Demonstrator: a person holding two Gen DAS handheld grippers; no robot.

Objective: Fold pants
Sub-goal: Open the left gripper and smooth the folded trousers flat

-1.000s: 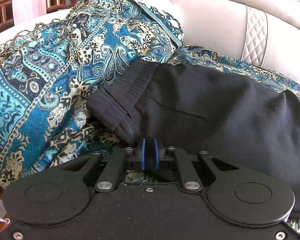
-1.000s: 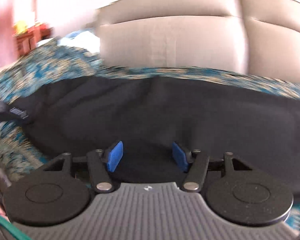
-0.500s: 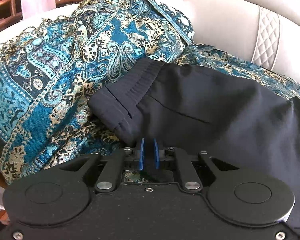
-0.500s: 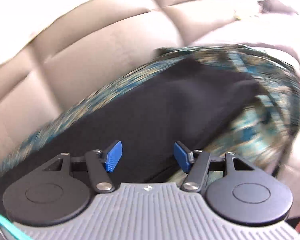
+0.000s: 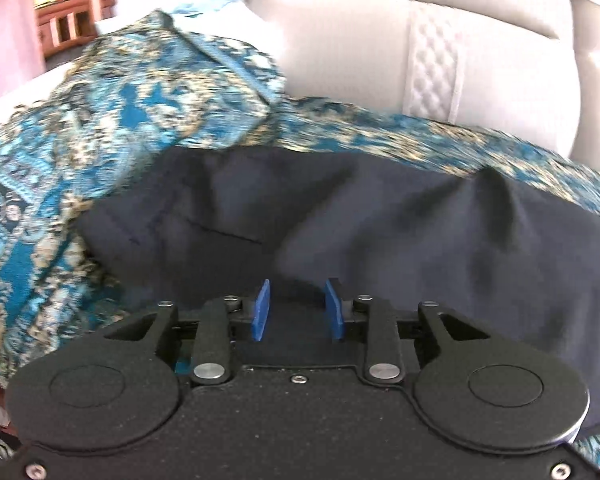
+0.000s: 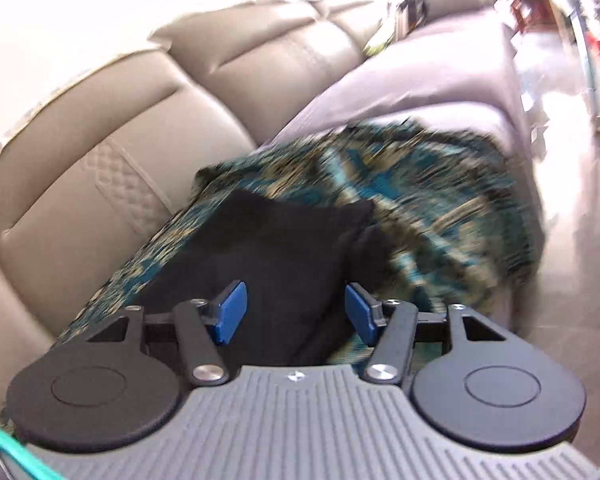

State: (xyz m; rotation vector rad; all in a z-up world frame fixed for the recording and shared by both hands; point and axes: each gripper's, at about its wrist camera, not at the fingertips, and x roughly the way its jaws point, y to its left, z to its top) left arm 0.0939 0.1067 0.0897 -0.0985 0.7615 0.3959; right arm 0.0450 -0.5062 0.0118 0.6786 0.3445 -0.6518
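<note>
Black pants [image 5: 340,220] lie stretched across a blue paisley throw [image 5: 100,120] on a sofa seat. In the left wrist view my left gripper [image 5: 298,308] hovers over the waist end of the pants, and its jaws are opening; dark cloth lies under the gap, but the blue pads are not pressing on it. In the right wrist view the leg end of the pants [image 6: 284,248] rests on the throw [image 6: 440,208]. My right gripper [image 6: 292,312] stands wide open just above that end, with no cloth pinched between its pads.
A beige leather sofa back [image 5: 460,60] runs behind the pants, with a quilted strip. The sofa's armrest [image 6: 420,80] rises past the leg end, and pale floor [image 6: 560,240] lies to the right. Wooden furniture [image 5: 72,20] stands at the far left.
My left gripper's jaws have parted and it has shifted right along the pants, away from the waistband corner. My right gripper swung and rolled from the pants' middle to the leg end.
</note>
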